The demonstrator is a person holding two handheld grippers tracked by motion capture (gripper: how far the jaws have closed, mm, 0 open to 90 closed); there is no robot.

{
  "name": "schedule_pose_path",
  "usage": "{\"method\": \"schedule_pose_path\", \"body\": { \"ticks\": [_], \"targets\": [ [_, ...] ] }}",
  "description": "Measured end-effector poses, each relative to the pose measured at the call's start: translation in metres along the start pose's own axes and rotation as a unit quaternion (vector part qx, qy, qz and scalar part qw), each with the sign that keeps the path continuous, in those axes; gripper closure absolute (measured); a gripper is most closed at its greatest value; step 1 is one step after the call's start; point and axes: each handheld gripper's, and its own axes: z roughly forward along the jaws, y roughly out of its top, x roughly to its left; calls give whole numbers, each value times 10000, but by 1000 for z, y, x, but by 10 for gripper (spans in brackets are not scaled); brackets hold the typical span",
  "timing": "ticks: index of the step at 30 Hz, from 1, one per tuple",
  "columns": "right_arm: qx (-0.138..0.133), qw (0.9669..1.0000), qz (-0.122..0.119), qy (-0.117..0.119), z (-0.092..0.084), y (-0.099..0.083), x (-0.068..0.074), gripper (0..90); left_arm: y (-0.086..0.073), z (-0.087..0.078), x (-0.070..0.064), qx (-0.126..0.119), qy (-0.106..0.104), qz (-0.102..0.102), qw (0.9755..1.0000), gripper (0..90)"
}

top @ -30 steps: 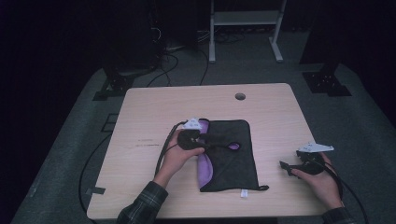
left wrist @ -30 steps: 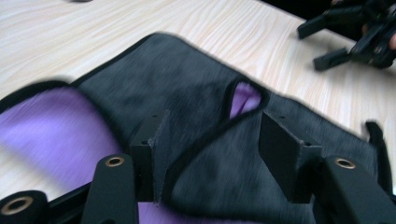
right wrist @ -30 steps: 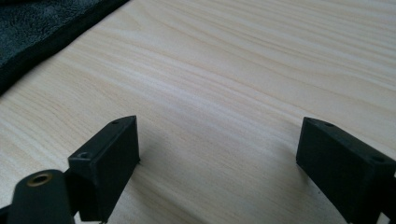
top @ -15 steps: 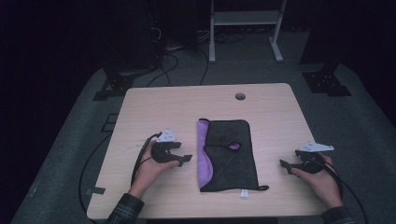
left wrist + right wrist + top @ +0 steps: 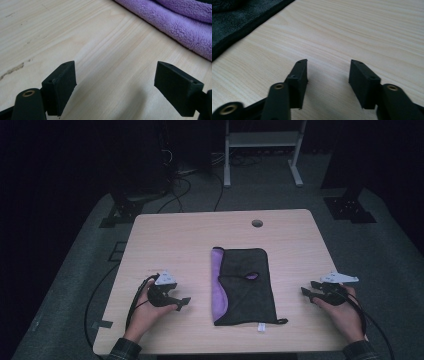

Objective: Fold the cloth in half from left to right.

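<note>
A pale wooden desk [image 5: 175,240] is standing on a grey carpeted floor [image 5: 80,265], its grain and a few scuff marks showing close up in the gripper views. A small round hole [image 5: 257,223] is sitting near the desk's far edge. Beyond it, a white metal frame [image 5: 260,150] is standing in the dark, and black cables [image 5: 185,180] are trailing across the floor.
</note>
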Motion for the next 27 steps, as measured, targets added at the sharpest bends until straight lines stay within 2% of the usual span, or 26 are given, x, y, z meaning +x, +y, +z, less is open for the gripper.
{"method": "schedule_pose_path", "body": {
  "ticks": [3,5,9,13,15,27],
  "targets": [
    [-22,10000,-34,73,0,0,1,590,-4,2,1,98,44,100,9999,158],
    [-25,9999,-75,118,0,1,2,622,-6,3,2,79,48,143,9999,138],
    [-93,9995,-114,271,-1,6,5,623,-10,4,3,42,152,362,9992,85],
    [-230,9987,-108,447,-2,18,7,632,-13,6,4,-9,190,318,9993,19],
    [-272,9983,-148,502,-2,24,8,634,-12,6,5,49,174,329,9993,0],
    [-395,9950,-354,844,6,65,21,686,-13,6,5,64,143,349,9993,0]
  ]
}}
